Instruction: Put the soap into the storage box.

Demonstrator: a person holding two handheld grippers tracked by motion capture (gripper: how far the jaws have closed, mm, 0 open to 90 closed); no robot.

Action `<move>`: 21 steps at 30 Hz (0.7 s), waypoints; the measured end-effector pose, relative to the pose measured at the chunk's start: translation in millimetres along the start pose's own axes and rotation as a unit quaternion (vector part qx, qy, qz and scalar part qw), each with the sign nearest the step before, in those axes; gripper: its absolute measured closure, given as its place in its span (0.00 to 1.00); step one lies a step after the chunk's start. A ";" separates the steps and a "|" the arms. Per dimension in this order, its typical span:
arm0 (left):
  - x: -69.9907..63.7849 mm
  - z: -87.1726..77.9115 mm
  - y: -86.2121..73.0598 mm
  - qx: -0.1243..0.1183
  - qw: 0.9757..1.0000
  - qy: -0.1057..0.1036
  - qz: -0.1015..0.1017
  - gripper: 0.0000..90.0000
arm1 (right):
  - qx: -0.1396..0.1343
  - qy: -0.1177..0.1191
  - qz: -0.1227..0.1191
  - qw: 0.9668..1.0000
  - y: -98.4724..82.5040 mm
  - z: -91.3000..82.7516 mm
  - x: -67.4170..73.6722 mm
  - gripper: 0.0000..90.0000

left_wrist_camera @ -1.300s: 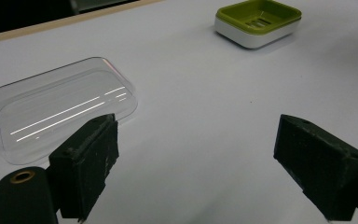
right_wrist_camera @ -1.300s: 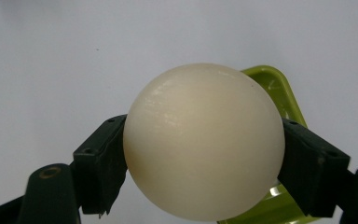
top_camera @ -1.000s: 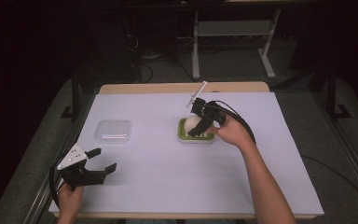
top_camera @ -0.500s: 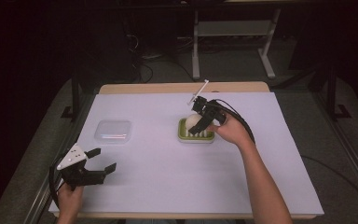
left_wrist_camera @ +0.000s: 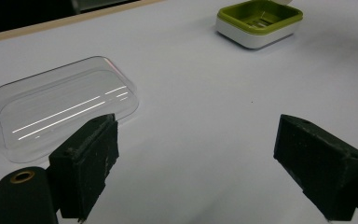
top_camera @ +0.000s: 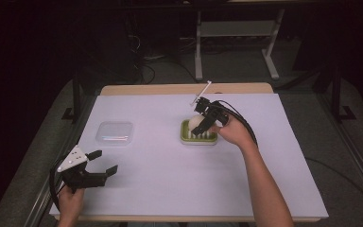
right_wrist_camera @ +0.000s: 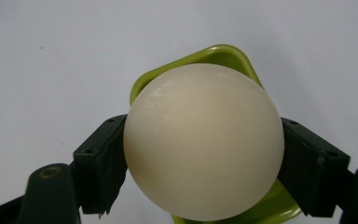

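My right gripper (top_camera: 202,124) is shut on a round cream-white soap (right_wrist_camera: 203,140) and holds it just above a green-and-white soap dish (top_camera: 198,134) in the middle of the table. In the right gripper view both black pads press on the soap's sides, and the dish's green rim (right_wrist_camera: 214,53) shows behind and below it. My left gripper (top_camera: 101,162) rests open near the table's front left corner with nothing between its jaws. Its own view looks past the open left gripper (left_wrist_camera: 196,154) at a clear plastic lid (left_wrist_camera: 60,107) and the soap dish (left_wrist_camera: 260,21) farther off.
The clear plastic lid (top_camera: 115,133) lies upside-up on the white table cover (top_camera: 170,189), left of the dish. A wooden table edge (top_camera: 170,88) runs along the back. Beyond it stand a metal stand (top_camera: 236,42) and dark floor.
The right gripper with the soap has shifted only slightly over the dish. The left gripper has stayed in place.
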State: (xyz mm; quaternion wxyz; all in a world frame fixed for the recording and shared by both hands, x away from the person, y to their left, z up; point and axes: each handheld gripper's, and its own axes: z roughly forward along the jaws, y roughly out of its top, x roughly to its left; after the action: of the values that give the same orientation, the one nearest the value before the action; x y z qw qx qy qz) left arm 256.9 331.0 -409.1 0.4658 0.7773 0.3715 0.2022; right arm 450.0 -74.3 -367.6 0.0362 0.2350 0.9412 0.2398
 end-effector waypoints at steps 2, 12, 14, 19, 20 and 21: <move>-0.1 0.2 -0.1 0.000 1.000 0.000 -0.001 0.15 | 0.001 -0.001 0.000 1.000 -0.5 1.3 -1.4 0.25; 0.0 -0.3 0.0 -0.001 1.000 0.001 0.001 0.15 | 0.006 0.001 0.006 1.000 -0.9 7.5 -5.5 0.25; -0.2 0.0 -0.1 -0.001 1.000 0.000 0.000 0.15 | 0.006 -0.001 0.008 1.000 -0.7 8.1 -5.4 0.25; -0.8 0.2 0.0 -0.001 1.000 0.000 0.000 0.15 | 0.010 -0.001 0.008 1.000 -0.6 10.2 -6.0 0.25; -0.7 0.2 -0.1 -0.002 1.000 0.000 -0.001 0.15 | 0.010 -0.001 0.007 1.000 -0.7 10.7 -6.4 0.25; -0.6 0.1 -0.1 -0.002 1.000 0.000 -0.001 0.15 | 0.011 0.000 0.007 1.000 -0.8 11.1 -6.6 0.25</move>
State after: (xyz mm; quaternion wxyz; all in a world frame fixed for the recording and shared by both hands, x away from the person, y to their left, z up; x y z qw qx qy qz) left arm 256.5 330.6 -409.2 0.4675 0.7760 0.3716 0.2029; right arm 457.6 -73.1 -378.0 0.0322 0.2424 0.9420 0.2299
